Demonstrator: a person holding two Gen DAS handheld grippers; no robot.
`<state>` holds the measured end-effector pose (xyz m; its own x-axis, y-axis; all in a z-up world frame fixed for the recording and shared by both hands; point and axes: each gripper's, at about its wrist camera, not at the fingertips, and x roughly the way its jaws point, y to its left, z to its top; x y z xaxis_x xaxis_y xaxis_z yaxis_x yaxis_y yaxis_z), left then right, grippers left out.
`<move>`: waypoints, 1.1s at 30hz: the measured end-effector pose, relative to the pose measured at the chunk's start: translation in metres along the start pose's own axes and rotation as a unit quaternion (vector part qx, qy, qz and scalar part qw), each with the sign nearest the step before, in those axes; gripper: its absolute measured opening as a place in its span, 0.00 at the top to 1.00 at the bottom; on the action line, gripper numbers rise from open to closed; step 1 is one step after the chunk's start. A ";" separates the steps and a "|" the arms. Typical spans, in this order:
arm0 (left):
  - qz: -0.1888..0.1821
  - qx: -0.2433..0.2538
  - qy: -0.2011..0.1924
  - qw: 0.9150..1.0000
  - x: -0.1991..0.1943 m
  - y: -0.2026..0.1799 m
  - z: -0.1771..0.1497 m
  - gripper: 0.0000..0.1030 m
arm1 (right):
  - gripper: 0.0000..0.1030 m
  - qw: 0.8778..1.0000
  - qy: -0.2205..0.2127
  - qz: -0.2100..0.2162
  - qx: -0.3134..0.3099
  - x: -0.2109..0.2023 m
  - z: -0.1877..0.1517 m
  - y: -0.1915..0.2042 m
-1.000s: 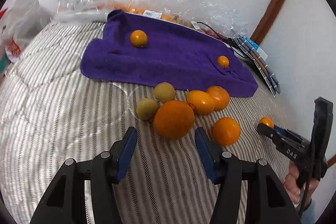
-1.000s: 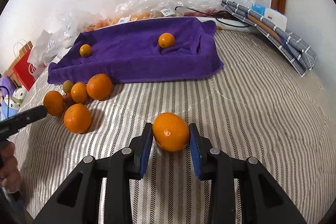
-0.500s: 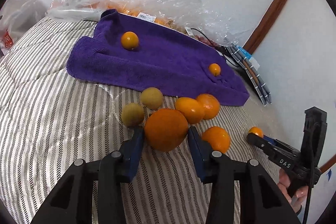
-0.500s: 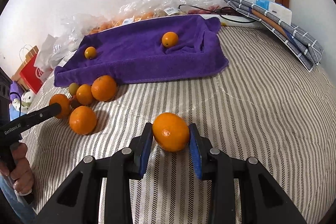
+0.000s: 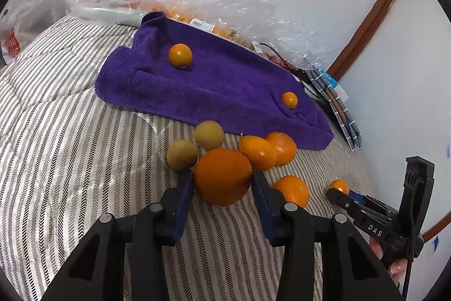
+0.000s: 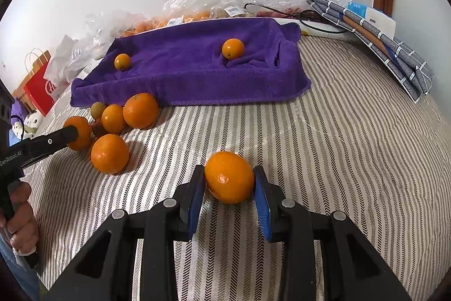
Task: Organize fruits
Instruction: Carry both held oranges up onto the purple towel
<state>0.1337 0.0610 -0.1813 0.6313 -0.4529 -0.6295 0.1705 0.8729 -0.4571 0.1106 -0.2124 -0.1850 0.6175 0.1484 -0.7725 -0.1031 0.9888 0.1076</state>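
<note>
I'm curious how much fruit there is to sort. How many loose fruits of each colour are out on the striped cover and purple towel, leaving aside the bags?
Orange fruits: 7
Yellow-green fruits: 2
Total: 9

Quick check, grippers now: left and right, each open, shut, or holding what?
Left gripper: shut on the big round orange.
Right gripper: shut on a smaller oval orange, apart from the pile.
</note>
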 end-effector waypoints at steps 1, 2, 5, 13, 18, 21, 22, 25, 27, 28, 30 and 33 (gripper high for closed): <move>-0.001 0.001 -0.003 1.000 -0.002 -0.001 0.000 0.61 | 0.67 1.000 -0.002 0.003 -0.001 -0.001 0.000 0.000; -0.002 0.001 -0.008 1.000 -0.004 0.000 -0.001 0.61 | 0.67 1.000 -0.004 0.005 0.000 -0.002 0.000 0.000; 0.000 0.001 -0.016 1.000 -0.010 0.000 -0.003 0.61 | 0.67 1.000 -0.015 0.015 0.006 -0.006 -0.002 -0.003; 0.007 0.014 -0.033 0.999 -0.017 -0.006 -0.004 0.61 | 0.67 0.999 -0.035 0.020 0.022 -0.014 -0.003 -0.009; 0.012 0.016 -0.044 0.999 -0.022 -0.007 -0.004 0.61 | 0.67 0.999 -0.037 0.021 0.020 -0.015 -0.003 -0.007; 0.013 0.018 -0.051 0.998 -0.026 -0.008 -0.004 0.61 | 0.67 0.999 -0.039 0.021 0.018 -0.016 -0.003 -0.006; 0.014 0.018 -0.052 0.998 -0.026 -0.008 -0.004 0.61 | 0.67 0.999 -0.040 0.019 0.019 -0.016 -0.003 -0.007; 0.016 0.017 -0.052 0.998 -0.027 -0.008 -0.004 0.61 | 0.67 0.999 -0.041 0.018 0.021 -0.016 -0.003 -0.008; 0.017 0.017 -0.054 0.998 -0.028 -0.009 -0.004 0.61 | 0.67 0.999 -0.043 0.021 0.022 -0.017 -0.004 -0.009; 0.016 0.018 -0.056 0.998 -0.029 -0.009 -0.004 0.61 | 0.67 0.998 -0.044 0.024 0.022 -0.018 -0.004 -0.009; 0.018 0.018 -0.063 0.998 -0.031 -0.010 -0.004 0.61 | 0.67 0.998 -0.045 0.029 0.021 -0.018 -0.004 -0.008; 0.024 0.019 -0.078 0.996 -0.038 -0.011 -0.004 0.61 | 0.67 0.998 -0.048 0.022 0.017 -0.020 -0.004 -0.005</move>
<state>0.1042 0.0675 -0.1547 0.7495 -0.3788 -0.5429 0.1640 0.9008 -0.4021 0.0956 -0.2203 -0.1720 0.6851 0.1906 -0.7031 -0.1069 0.9810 0.1618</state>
